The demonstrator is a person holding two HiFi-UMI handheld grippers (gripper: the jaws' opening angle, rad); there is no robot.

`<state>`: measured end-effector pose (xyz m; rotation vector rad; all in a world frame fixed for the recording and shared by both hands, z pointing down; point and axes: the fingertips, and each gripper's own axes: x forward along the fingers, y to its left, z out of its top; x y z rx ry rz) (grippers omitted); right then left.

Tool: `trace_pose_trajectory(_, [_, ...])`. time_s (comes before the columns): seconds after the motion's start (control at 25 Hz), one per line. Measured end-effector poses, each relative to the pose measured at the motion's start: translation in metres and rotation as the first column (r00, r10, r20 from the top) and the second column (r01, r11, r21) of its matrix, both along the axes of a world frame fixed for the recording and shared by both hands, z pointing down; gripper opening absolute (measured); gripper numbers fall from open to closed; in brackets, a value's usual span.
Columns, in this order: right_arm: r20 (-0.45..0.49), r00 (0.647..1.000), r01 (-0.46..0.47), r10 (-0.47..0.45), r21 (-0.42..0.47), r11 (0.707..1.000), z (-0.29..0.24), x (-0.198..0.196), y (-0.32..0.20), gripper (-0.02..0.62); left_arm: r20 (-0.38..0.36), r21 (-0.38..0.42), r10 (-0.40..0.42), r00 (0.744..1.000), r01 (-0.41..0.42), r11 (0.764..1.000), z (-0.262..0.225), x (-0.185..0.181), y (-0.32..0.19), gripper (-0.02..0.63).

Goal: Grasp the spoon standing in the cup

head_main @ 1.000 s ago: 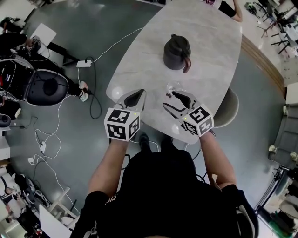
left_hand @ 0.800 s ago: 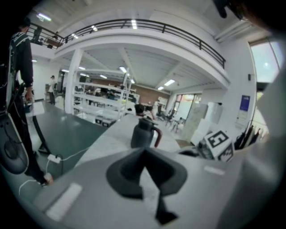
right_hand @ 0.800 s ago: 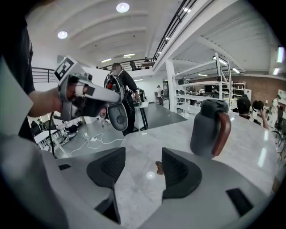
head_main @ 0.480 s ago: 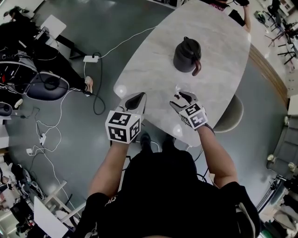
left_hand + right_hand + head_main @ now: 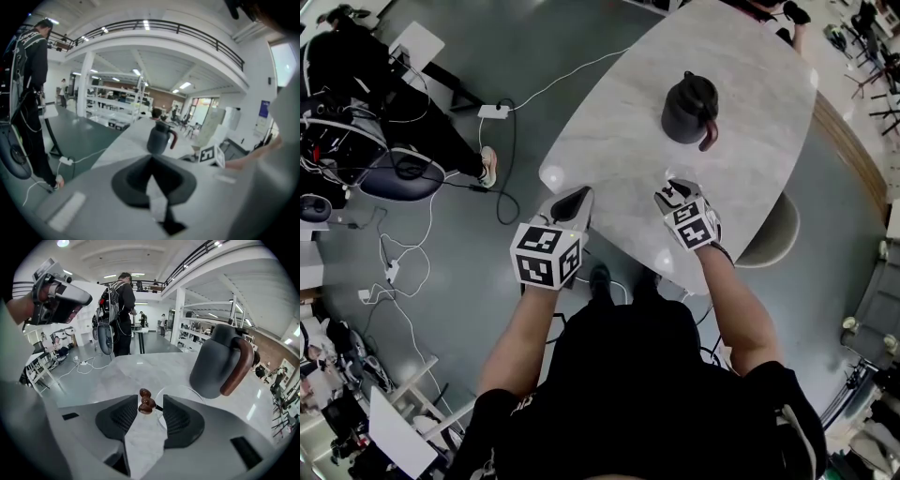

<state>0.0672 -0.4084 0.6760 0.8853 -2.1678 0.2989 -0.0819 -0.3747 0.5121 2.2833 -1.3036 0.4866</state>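
The right hand-held gripper has swung in over the counter and its jaws are closing, with the spoon between the pads, not yet pinched. The grasp looks imminent. Spoon stands in the cup just ahead, jug beyond. Left hand-held gripper idles, jaws together.

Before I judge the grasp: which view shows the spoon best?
Right gripper view: the spoon stands sharp between the right tool's closing jaws, untouched. Head view: too small to tell. Left gripper view: not visible.
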Motion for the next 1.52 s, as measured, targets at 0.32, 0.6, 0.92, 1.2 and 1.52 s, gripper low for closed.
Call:
trace_pose_trajectory(0.32, [-0.013,0.999,-0.048,0.048,-0.003,0.999,-0.005,0.006,-0.002,0.112,0.005,0.013,0.006,1.000,-0.006,1.000,-0.013,-0.001,0.001,0.009])
trace_pose_trajectory(0.6, [0.054,0.991,-0.125,0.122,0.038,0.991,-0.028,0.016,-0.004,0.038,-0.007,0.029,0.008,1.000,-0.008,1.000,-0.024,-0.004,-0.005,0.009])
trace_pose_trajectory(0.92, [0.125,0.977,-0.179,0.173,0.043,0.983,-0.055,0.033,0.003,0.032,-0.035,0.065,0.060,0.998,-0.058,0.996,-0.040,0.015,-0.011,0.009])
trace_pose_trajectory(1.2, [0.158,0.975,-0.157,0.153,0.014,0.987,-0.049,0.030,0.016,0.169,-0.032,0.056,0.083,0.996,-0.081,0.995,-0.041,0.022,-0.007,0.009])
trace_pose_trajectory(1.52, [0.136,0.978,-0.159,0.158,-0.007,0.987,-0.026,0.038,0.017,0.169,-0.026,0.017,0.073,0.997,-0.072,0.997,-0.023,0.025,0.003,0.009])
